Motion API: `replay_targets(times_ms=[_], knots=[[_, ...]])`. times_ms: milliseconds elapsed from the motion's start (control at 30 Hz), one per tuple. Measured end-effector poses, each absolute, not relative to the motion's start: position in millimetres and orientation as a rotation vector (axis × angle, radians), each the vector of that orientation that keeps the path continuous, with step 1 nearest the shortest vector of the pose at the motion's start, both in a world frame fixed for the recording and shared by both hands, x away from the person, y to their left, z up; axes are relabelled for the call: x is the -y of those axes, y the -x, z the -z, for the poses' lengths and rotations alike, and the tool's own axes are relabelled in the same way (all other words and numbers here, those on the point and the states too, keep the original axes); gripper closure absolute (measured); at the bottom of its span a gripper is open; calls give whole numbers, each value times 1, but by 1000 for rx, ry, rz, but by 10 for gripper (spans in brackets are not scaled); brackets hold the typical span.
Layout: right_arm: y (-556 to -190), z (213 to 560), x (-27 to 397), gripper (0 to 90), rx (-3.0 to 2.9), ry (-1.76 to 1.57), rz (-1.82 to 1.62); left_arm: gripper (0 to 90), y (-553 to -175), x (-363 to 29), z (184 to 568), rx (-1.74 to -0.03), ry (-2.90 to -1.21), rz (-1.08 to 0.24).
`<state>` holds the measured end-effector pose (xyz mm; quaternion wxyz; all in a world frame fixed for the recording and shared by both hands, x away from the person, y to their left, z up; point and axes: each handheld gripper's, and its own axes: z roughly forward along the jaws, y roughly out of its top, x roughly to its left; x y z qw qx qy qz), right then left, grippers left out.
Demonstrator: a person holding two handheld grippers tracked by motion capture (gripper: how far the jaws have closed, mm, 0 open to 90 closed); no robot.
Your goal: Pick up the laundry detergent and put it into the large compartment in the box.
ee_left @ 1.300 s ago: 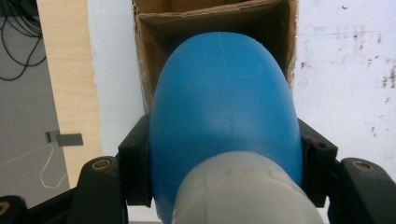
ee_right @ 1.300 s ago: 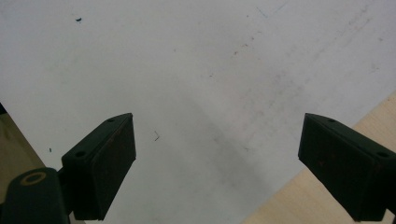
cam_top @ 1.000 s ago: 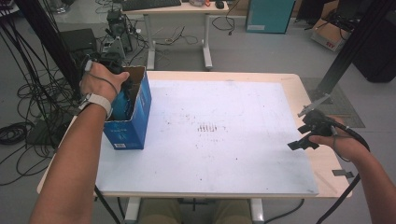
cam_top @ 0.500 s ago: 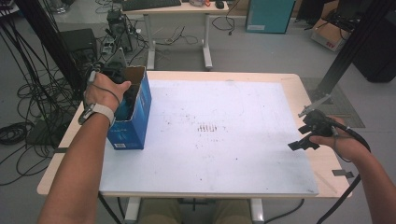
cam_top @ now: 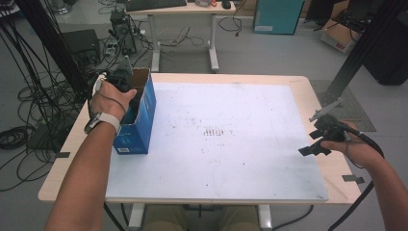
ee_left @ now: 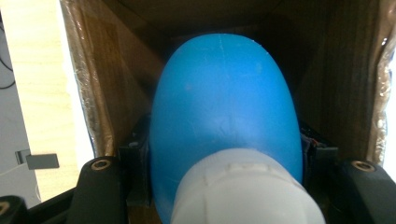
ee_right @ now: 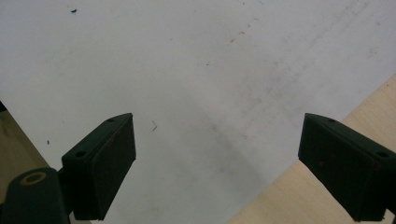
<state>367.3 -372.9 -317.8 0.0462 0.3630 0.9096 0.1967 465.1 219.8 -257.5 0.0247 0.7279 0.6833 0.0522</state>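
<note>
A blue box (cam_top: 140, 121) with an open top and brown cardboard walls (ee_left: 112, 79) stands at the table's left edge. My left gripper (cam_top: 126, 84) reaches down into it from above, under the person's hand (cam_top: 109, 99). In the left gripper view that gripper (ee_left: 226, 150) is shut on a rounded blue bottle (ee_left: 224, 98) with a white cap (ee_left: 247, 191), and the black jaws press on both its sides inside the box. Near the table's right edge my right gripper (cam_top: 315, 142) hovers low over the mat. Its jaws (ee_right: 217, 154) stand wide open with nothing between them.
A white mat (cam_top: 226, 134) with small dark specks covers most of the wooden table (cam_top: 332, 173). Cables (cam_top: 24, 125) and equipment lie on the floor to the left. A second desk (cam_top: 183, 9) stands behind, and black frame posts (cam_top: 48, 33) rise at both sides.
My left hand has sunk a little deeper into the box with the bottle. The right hand and gripper have kept still.
</note>
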Motion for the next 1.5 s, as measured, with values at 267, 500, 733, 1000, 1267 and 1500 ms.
replay_targets(times_ms=[267, 500, 733, 1000, 1267, 1500], knots=[[-368, 317, 371, 111, -2778, -1100, -603, 376, -465, -219, 258, -2107, -2267, -158], [-367, 315, 372, 111, -2772, -1103, -605, 375, -465, -220, 258, -2110, -2265, -153], [-366, 316, 372, 112, -2775, -1101, -601, 376, -465, -220, 258, -2114, -2266, -153], [-367, 316, 371, 113, -2775, -1101, -601, 375, -465, -220, 258, -2117, -2269, -145], [-367, 314, 372, 113, -2774, -1101, -600, 375, -465, -221, 258, -2118, -2271, -140], [-367, 313, 371, 113, -2774, -1099, -599, 375, -464, -221, 258, -2120, -2271, -138]])
